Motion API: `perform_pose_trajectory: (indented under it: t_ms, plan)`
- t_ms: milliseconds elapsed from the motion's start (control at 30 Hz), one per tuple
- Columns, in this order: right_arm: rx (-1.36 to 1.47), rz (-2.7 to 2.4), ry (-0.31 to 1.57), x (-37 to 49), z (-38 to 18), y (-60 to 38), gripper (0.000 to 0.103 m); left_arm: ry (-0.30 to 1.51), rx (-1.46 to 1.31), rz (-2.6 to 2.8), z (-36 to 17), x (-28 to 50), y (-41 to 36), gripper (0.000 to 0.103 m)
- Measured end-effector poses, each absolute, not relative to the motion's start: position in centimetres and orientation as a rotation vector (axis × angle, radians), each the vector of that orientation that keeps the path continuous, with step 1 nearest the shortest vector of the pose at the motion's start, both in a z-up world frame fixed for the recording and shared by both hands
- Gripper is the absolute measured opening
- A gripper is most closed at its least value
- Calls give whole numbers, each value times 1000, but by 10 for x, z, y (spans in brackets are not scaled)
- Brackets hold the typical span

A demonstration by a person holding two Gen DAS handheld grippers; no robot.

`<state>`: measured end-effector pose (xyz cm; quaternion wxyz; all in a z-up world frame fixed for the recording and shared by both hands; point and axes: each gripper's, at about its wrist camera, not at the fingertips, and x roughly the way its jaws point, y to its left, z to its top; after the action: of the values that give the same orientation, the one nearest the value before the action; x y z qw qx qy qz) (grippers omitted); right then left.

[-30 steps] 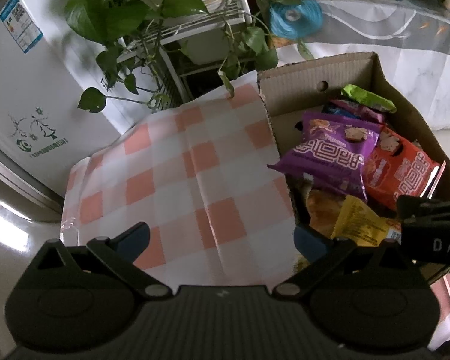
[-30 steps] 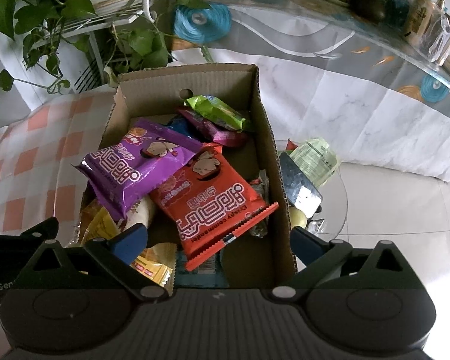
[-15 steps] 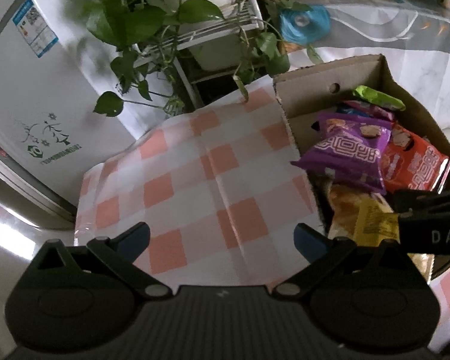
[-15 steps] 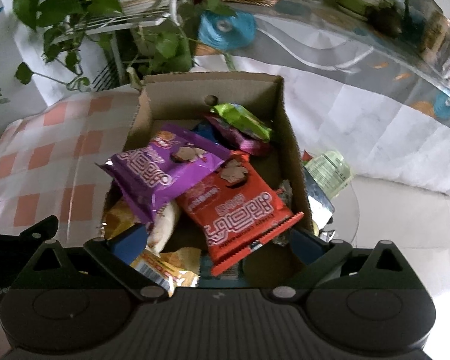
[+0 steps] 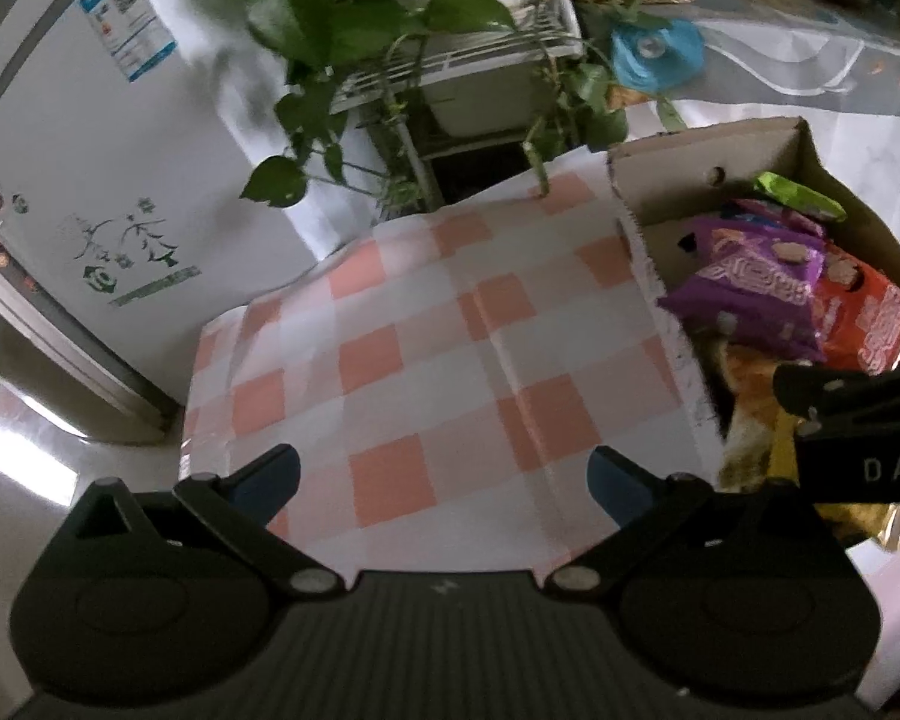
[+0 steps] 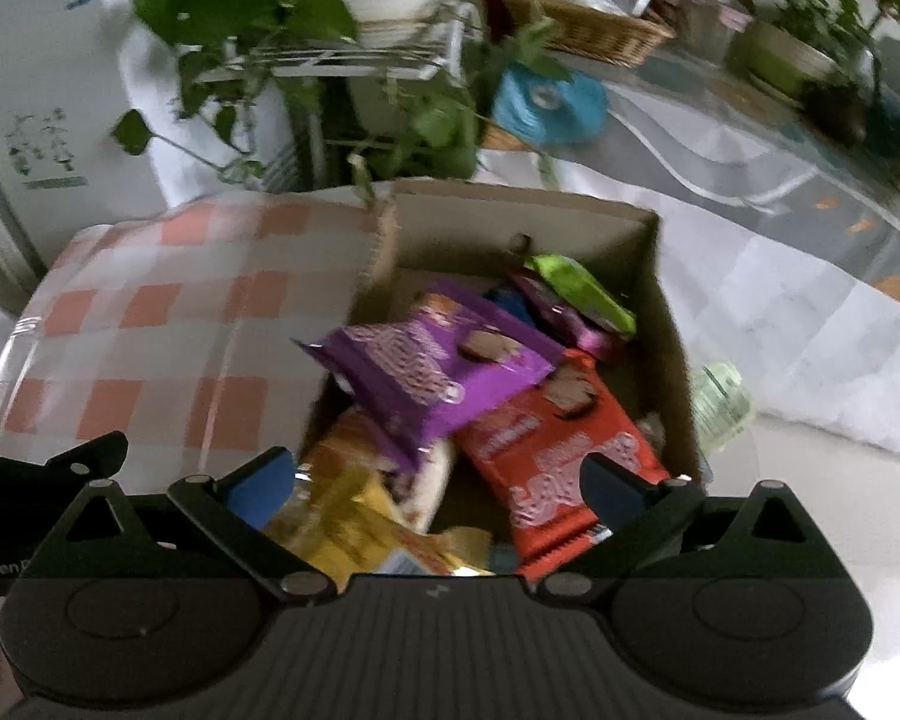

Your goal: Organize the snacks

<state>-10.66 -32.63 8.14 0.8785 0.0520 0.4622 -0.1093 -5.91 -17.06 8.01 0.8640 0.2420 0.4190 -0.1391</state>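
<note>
A cardboard box (image 6: 654, 252) holds several snack packs: a purple pack (image 6: 432, 360) on top, a red pack (image 6: 546, 450), a green pack (image 6: 582, 288) at the back and a yellow pack (image 6: 354, 522) at the near end. The box (image 5: 714, 144) and purple pack (image 5: 756, 294) also show in the left wrist view. My right gripper (image 6: 438, 489) is open and empty above the near end of the box. My left gripper (image 5: 444, 477) is open and empty over the checked cloth (image 5: 450, 336), left of the box.
A white fridge (image 5: 90, 180) stands at the left. A plant rack with leafy vines (image 5: 390, 48) is behind the cloth. A glass-topped table (image 6: 750, 138) with a wicker basket (image 6: 594, 30) and a blue tape roll (image 6: 546, 102) lies beyond the box.
Both grippers have drawn back and up from the box, so more cloth and room show. Both stay open and empty. The snacks have not moved.
</note>
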Motion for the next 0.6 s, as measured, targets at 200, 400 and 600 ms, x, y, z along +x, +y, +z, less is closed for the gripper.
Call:
perform_pose_trajectory:
  t_ms: [200, 400, 600]
  plan:
    - [60, -145, 928, -101, 84, -297, 103, 891, 490, -281, 80, -60, -141, 102]
    - [59, -44, 916, -94, 83, -268, 103, 900, 484, -293, 80, -67, -117, 102]
    - [32, 7, 916, -90, 76, -244, 103, 922, 443, -289, 75, -68, -86, 102]
